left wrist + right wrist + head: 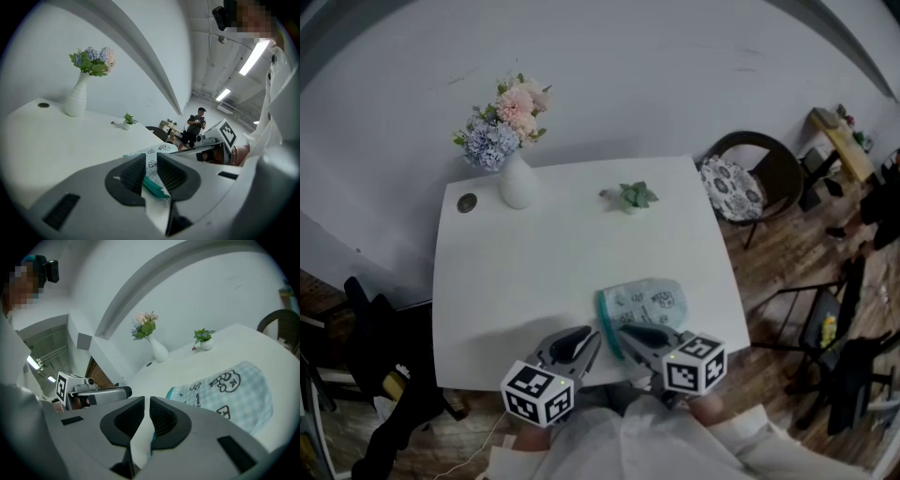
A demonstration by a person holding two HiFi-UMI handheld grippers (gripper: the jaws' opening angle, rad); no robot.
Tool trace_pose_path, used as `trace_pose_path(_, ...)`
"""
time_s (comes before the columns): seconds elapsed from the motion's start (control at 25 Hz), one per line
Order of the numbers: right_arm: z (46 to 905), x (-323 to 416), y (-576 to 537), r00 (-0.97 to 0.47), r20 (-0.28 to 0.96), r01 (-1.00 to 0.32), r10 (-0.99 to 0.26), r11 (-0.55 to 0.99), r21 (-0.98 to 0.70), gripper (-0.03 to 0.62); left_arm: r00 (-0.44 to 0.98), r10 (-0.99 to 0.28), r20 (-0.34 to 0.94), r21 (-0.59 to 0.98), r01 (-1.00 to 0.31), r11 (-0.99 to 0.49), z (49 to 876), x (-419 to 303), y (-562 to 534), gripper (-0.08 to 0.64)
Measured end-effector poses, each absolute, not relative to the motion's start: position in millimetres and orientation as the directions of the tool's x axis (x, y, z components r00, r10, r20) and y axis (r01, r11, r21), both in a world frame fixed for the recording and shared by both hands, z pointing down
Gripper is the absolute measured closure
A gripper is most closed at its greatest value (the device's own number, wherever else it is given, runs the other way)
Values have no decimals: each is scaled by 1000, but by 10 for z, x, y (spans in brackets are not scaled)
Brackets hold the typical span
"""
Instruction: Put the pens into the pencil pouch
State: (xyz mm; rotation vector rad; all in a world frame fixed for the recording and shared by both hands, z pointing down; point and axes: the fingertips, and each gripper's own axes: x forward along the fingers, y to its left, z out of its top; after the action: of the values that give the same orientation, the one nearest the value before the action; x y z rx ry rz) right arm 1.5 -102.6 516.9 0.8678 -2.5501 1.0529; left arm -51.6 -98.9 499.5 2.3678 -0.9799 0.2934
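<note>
Pouch (649,302): pale mint check, black doodle prints, teal edge, possibly zip. Table (534,253) white. Vase (517,183) white; flowers (502,120) pink, lilac-blue.

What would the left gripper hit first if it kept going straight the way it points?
The pencil pouch: the left gripper pinches its teal edge, and the pouch's body seems to lie straight ahead.

White rectangular table (534,272), top mostly bare. Back-left corner: small dark round fitting (467,202) set in the surface, white vase (517,183) upright just beside it, holding pink and blue flowers (502,122). Back edge, right of centre: small potted plant (631,196), well apart from the vase. Front-right, near the edge: pale checked pencil pouch (652,300) with printed doodles, lying flat, teal zipper side facing the front edge. Pouch well apart from both the plant and the vase.
</note>
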Motion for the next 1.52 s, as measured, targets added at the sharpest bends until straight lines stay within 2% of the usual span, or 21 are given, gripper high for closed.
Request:
trace_pose_path(0.24,4766,-13,-1080,-831,329,-553,-448,601,-577,565,697,-565,441,379,-716,-587,4917,-501,-1043,528)
trace_pose_path(0.56,4482,-8,-1137,-827,264,-554,-497,639,-534,575,713,-591,377,361,-701,-615,4694,-373,-1083,545)
trace_pose_path(0.76,4429,-3,-1136,-825,264,-558,-499,648,-518,580,663,-616,426,286,-744,-604,4718,-392,-1127,554)
trace_pose_path(1.52,4461,74,-1214,-797,287,-600,-531,643,-476,584,679,-608,412,342,-733,-587,4709,-393,-1174,554)
